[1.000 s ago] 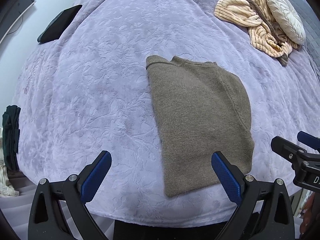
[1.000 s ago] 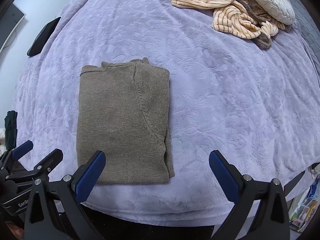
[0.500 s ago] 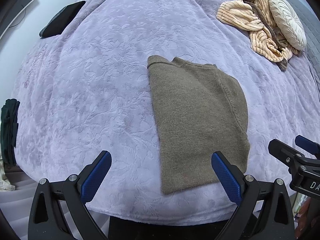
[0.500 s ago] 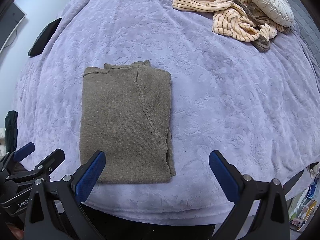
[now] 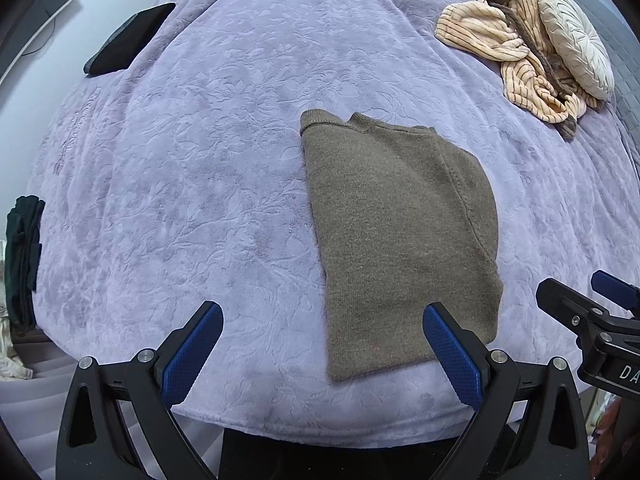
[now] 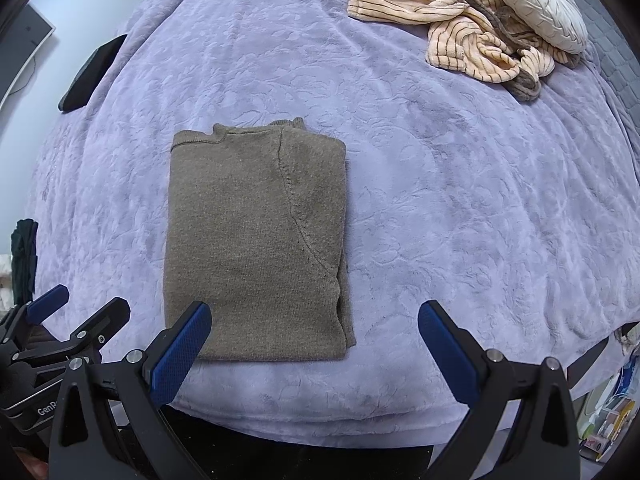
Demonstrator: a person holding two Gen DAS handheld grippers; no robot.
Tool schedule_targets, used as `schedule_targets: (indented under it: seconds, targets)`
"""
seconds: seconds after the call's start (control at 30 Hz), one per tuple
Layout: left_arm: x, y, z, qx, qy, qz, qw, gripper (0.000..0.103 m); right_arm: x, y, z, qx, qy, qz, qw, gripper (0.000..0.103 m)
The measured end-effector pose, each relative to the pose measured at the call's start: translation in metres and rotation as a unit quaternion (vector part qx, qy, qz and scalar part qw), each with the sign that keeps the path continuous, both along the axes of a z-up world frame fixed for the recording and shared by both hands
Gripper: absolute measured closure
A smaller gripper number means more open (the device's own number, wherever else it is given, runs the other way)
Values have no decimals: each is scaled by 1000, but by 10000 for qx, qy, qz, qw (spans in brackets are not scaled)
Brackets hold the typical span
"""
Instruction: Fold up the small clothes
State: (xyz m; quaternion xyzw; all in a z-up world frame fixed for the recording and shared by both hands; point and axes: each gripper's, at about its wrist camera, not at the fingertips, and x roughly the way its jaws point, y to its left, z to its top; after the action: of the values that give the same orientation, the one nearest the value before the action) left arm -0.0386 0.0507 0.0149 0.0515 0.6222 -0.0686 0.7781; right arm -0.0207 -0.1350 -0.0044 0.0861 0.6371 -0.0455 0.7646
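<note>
An olive-brown knitted sweater (image 5: 400, 232) lies folded into a narrow rectangle, collar at the far end, on the lilac blanket (image 5: 200, 168). It also shows in the right wrist view (image 6: 256, 240). My left gripper (image 5: 322, 340) is open and empty, above the near edge of the bed, with its right finger over the sweater's near hem. My right gripper (image 6: 314, 338) is open and empty, with its left finger over the sweater's near left corner. Each gripper shows at the edge of the other's view.
A striped peach garment (image 6: 460, 36) and a round cream cushion (image 6: 532, 4) lie at the far right. A dark flat object (image 5: 128, 40) rests at the far left edge. Dark clothes (image 5: 22, 256) hang off the bed's left. The bed's near edge (image 6: 320, 420) runs just under the grippers.
Both grippers have shifted slightly forward and up over the bed, so the sweater sits a little lower and closer between the fingers. The sweater has not moved.
</note>
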Motion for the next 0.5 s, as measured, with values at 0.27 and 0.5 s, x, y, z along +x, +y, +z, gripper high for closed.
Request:
schedule_targets:
  seconds: [0.27, 0.5]
  targets:
    - [-5, -1, 1, 5, -16, 3, 10000, 2, -3, 2, 0, -25, -7, 1, 10000, 0]
    - [-6, 0, 2, 15, -15, -11, 10000, 2, -8, 5, 2, -21, -22, -28, 10000, 0]
